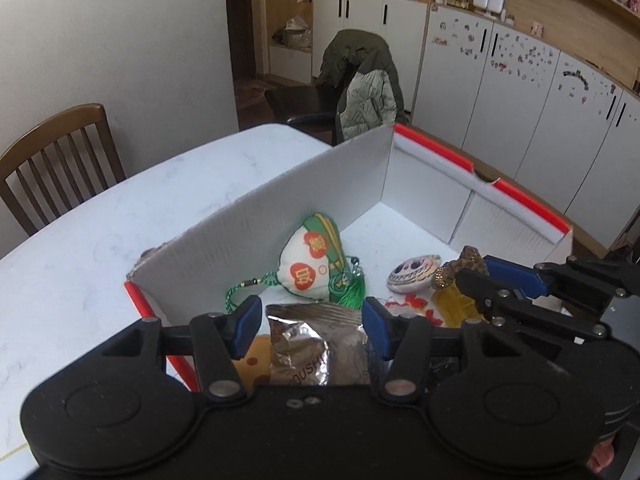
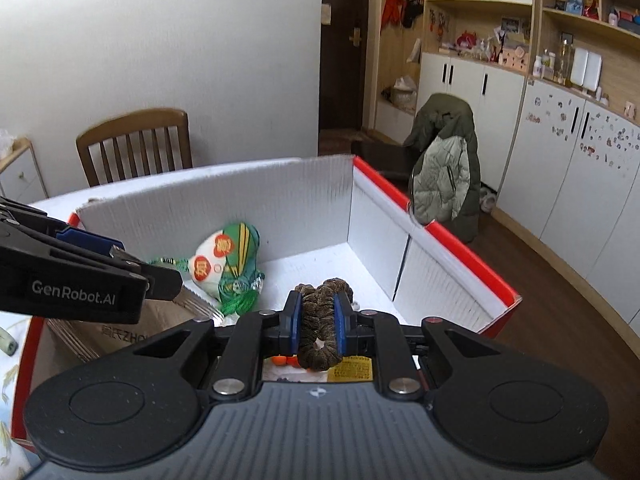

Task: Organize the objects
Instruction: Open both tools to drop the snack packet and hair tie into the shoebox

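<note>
Right gripper [image 2: 316, 320], jaws clamped on a scrunchie [image 2: 320, 332], hangs over the box [image 2: 460, 276] for dropping; left gripper [image 1: 310, 330] jaws apart over a packet [image 1: 316, 344].

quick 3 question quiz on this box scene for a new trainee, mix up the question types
1. True or false: the right gripper is shut on a brown scrunchie.
2. Multiple choice: where does the green and white pouch lie? A) on the table outside the box B) inside the box, near its long white wall C) on the wooden chair
3. Fill in: the left gripper is ____, its fingers either side of a foil snack bag.

Key
1. True; the blue pads press the scrunchie from both sides.
2. B
3. open; there are gaps between its pads and the bag.
</note>
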Motion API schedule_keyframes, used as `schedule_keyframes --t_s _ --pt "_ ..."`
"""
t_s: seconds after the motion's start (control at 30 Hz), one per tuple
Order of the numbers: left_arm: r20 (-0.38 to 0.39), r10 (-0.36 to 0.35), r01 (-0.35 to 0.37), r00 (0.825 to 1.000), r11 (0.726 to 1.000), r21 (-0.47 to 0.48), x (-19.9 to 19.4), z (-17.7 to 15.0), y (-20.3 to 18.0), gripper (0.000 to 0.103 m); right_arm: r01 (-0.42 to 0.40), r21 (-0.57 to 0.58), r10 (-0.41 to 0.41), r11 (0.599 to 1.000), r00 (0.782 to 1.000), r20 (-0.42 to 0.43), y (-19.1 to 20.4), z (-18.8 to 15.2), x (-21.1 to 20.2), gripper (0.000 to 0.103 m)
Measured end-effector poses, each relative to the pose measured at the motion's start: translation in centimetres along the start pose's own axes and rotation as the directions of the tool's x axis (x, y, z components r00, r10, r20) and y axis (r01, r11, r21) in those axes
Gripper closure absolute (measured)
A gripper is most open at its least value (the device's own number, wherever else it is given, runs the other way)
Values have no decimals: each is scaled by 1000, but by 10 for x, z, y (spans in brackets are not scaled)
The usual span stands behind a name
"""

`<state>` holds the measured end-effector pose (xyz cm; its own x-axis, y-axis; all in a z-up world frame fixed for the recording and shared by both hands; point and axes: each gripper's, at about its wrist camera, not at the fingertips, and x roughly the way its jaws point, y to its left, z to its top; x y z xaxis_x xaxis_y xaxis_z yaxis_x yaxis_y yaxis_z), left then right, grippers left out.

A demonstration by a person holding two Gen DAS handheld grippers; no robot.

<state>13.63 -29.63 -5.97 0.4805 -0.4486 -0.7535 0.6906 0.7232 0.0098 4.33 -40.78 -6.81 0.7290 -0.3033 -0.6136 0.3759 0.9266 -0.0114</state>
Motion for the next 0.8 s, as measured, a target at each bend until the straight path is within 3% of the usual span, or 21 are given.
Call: schedule_keyframes --t_s 0.23,0.3,0.33,0.37,0.4,0.47,0.5,0.53,0.57,0.67,0.8 --pt "3 12 -12 1000 1000 -9 2 -2 2 20 -7 -20 6 1000 998 -62 4 4 10 83" --pt "4 17 -17 1000 1000 -20 0 0 3 17 -10 -16 9 1000 997 -83 3 6 12 82" --pt "-1 15 -15 1000 999 -32 -1 1 4 9 -16 -17 14 1000 995 -101 3 7 13 79" --pt "-4 4 -4 1000 999 -49 -3 3 6 1 -34 -13 32 999 993 -113 3 9 12 72" --pt "0 -14 14 1000 998 -67 -5 4 9 1 -59 0 58 998 992 -116 3 10 12 68" --pt "20 -44 46 999 994 -101 -12 6 14 1 -101 39 104 994 990 -95 0 12 7 36" --pt "28 -50 53 998 992 -113 -16 7 15 1 -96 50 100 994 992 -72 0 12 3 28" --pt "34 -46 50 998 991 -121 -19 7 17 1 -83 64 86 994 995 -45 1 13 -1 14" --pt "44 -38 43 998 991 -124 -23 7 18 1 -77 76 78 994 997 -12 1 13 -6 9" --pt "73 7 1 997 993 -114 -36 9 21 0 -77 57 73 995 995 72 1 13 -20 8" --pt "109 131 -121 985 988 -92 -60 5 28 0 -82 6 81 997 988 131 5 20 -34 7"
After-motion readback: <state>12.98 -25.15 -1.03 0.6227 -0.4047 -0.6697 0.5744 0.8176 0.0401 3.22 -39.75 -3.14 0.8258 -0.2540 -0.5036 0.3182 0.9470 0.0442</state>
